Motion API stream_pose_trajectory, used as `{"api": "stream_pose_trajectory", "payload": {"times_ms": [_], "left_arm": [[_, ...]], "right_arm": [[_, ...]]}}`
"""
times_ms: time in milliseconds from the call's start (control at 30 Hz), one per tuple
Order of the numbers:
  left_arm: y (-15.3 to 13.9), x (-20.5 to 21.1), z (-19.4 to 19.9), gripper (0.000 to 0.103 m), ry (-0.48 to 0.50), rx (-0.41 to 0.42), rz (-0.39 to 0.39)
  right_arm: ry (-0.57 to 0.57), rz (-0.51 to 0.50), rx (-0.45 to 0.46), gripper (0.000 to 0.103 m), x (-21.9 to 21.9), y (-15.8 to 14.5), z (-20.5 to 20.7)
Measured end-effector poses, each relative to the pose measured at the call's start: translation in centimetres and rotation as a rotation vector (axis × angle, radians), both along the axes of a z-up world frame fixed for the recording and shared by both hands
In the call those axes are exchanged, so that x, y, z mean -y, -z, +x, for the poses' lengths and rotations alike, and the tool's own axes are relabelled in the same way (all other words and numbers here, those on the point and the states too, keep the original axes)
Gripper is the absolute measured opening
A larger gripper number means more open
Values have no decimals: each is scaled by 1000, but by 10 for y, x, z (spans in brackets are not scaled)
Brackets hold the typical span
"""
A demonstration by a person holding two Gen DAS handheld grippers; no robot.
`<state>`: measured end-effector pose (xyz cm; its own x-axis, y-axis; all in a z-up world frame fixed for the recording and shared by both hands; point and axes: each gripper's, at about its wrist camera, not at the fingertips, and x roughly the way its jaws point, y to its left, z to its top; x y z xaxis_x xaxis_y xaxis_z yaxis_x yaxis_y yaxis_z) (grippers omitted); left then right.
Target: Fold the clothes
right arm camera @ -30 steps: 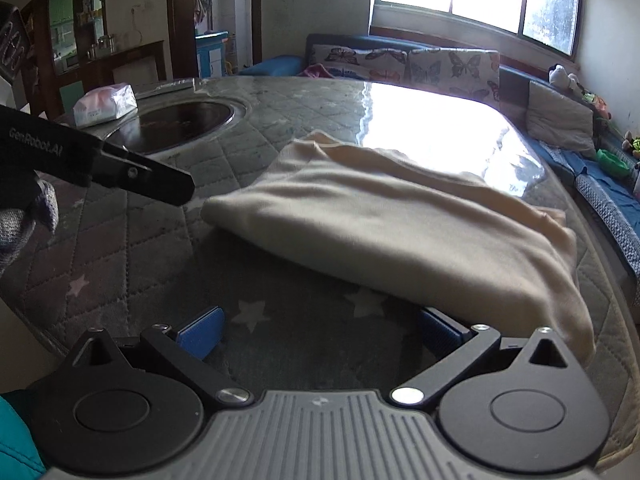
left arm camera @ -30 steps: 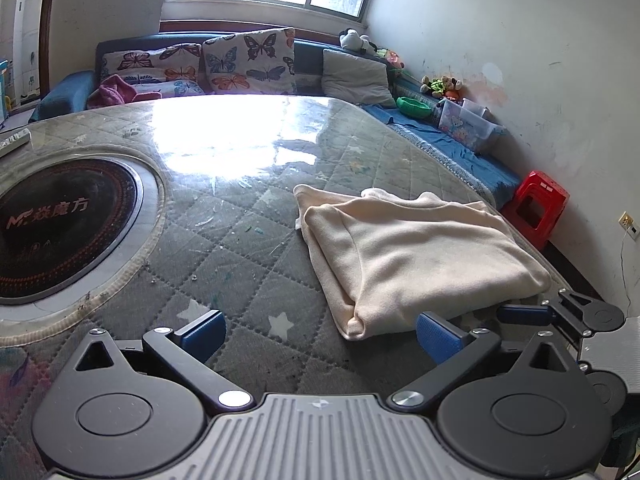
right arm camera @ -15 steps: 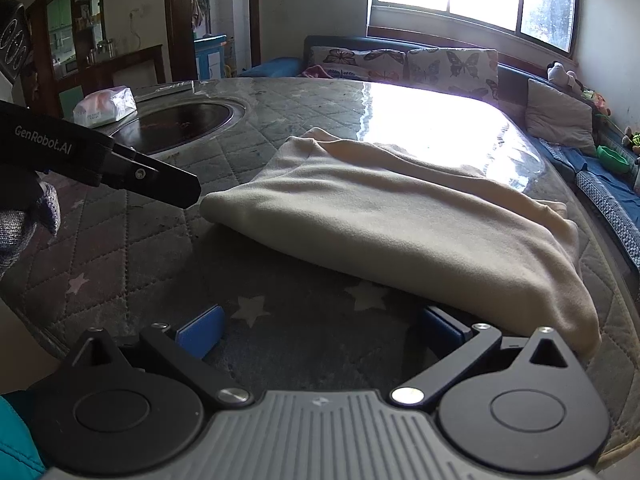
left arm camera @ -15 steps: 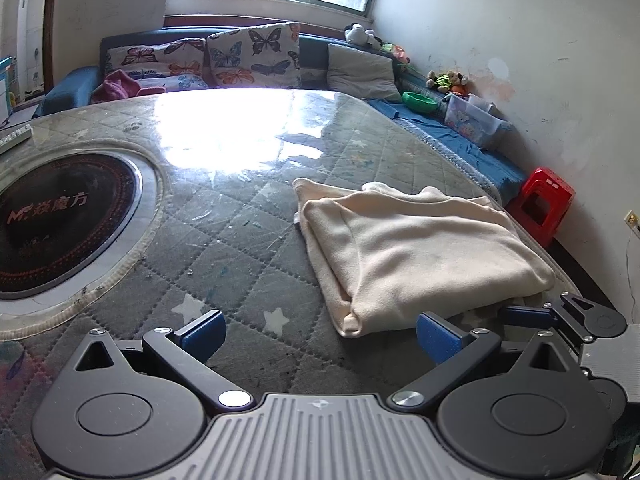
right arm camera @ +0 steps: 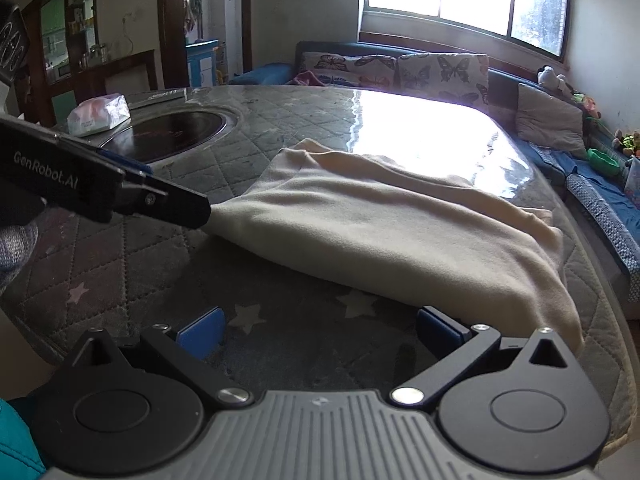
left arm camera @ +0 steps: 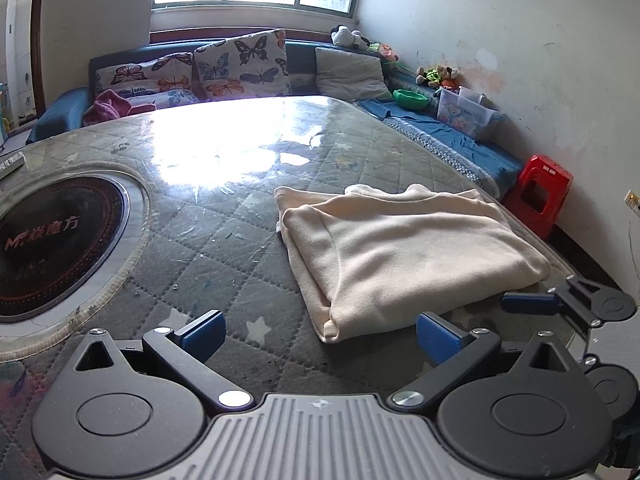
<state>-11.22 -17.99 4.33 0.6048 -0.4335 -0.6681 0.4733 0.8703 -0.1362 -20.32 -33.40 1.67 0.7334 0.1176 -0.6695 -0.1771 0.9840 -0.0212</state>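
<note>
Cloth first: a cream fleece garment (left arm camera: 404, 256), folded, lies on the quilted grey table cover (left arm camera: 208, 248) near its right edge. Left gripper (left arm camera: 320, 332) and right gripper (right arm camera: 320, 328) both gape empty (the garment's underside stays hidden, possibly bunched).

Both cameras sit low over the table (left arm camera: 224, 240), each looking forward past its own spread fingers toward the window wall. The left view faces the garment (left arm camera: 400, 252) from its left near corner; the right view sees it closer, from the near edge. Both share garment, cooktop (right arm camera: 176, 136) and sofa (left arm camera: 192, 68).
</note>
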Motion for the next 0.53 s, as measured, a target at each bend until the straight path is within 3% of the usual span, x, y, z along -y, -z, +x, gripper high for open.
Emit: {"api": "stream_pose_trajectory", "payload": {"times_ms": [533], "left_arm": [[2, 8, -3, 103, -1, -8, 17]], "right_arm": [[76, -3, 39, 103, 13, -8, 0]]}}
